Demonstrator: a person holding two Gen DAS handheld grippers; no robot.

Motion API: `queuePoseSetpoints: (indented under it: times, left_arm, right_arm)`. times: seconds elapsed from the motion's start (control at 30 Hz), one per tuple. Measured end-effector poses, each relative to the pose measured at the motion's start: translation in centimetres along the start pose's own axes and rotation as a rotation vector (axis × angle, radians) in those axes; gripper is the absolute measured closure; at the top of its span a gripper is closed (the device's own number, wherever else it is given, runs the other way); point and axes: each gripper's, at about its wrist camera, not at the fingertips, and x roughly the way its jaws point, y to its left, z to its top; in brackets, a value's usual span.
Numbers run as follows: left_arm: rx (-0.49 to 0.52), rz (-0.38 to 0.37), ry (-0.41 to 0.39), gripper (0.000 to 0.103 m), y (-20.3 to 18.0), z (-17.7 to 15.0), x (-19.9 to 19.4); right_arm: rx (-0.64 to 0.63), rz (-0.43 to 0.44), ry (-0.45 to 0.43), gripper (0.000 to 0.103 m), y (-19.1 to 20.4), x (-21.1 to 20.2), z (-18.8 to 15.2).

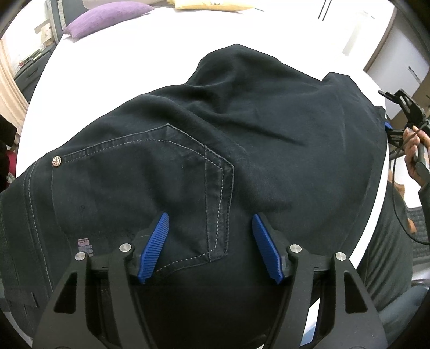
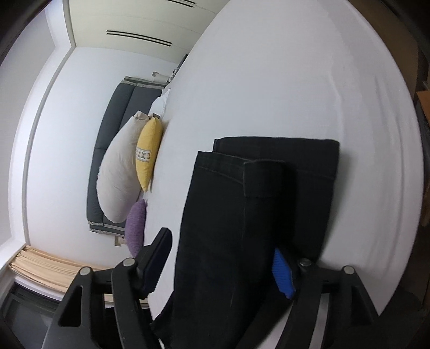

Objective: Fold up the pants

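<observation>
Dark navy pants (image 1: pixel 242 150) lie rumpled on a white bed (image 1: pixel 134 56), back pocket and waistband toward me. My left gripper (image 1: pixel 209 222) is open, its blue pads (image 1: pixel 154 247) hovering just over the pocket area, holding nothing. In the right wrist view the leg ends (image 2: pixel 258 193) lie doubled on the sheet (image 2: pixel 282 80). My right gripper (image 2: pixel 223 255) is open with the pant legs lying between its fingers, the right pad (image 2: pixel 280 273) partly under the cloth. The right gripper also shows at the bed's right edge in the left wrist view (image 1: pixel 403 112).
A purple pillow (image 1: pixel 104 17) and a yellow pillow (image 1: pixel 204 4) lie at the far end of the bed. The right wrist view shows a grey pillow (image 2: pixel 118 171), yellow pillow (image 2: pixel 147 158), purple pillow (image 2: pixel 135 228) and dark headboard (image 2: pixel 118 107). Cabinets (image 1: pixel 397 67) stand right.
</observation>
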Motion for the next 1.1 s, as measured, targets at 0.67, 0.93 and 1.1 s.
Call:
queuePoseSetpoints:
  times: [0.67,0.93,1.1]
  left_arm:
    - [-0.014,0.041,0.011,0.027,-3.7,0.8,1.0]
    - [-0.005,0.020,-0.003,0.026,-4.5,1.0,1.2]
    - [0.014,0.028,-0.020,0.018,-4.8,0.9,1.8]
  right_arm:
    - [0.057,-0.066,-0.096,0.100,-3.7,-3.5,1.7]
    - [0.073,-0.055,-0.119,0.100,-4.3,-4.5,1.4]
    - [0.090,-0.057,-0.128,0.101,-5.4,-4.6,1.3]
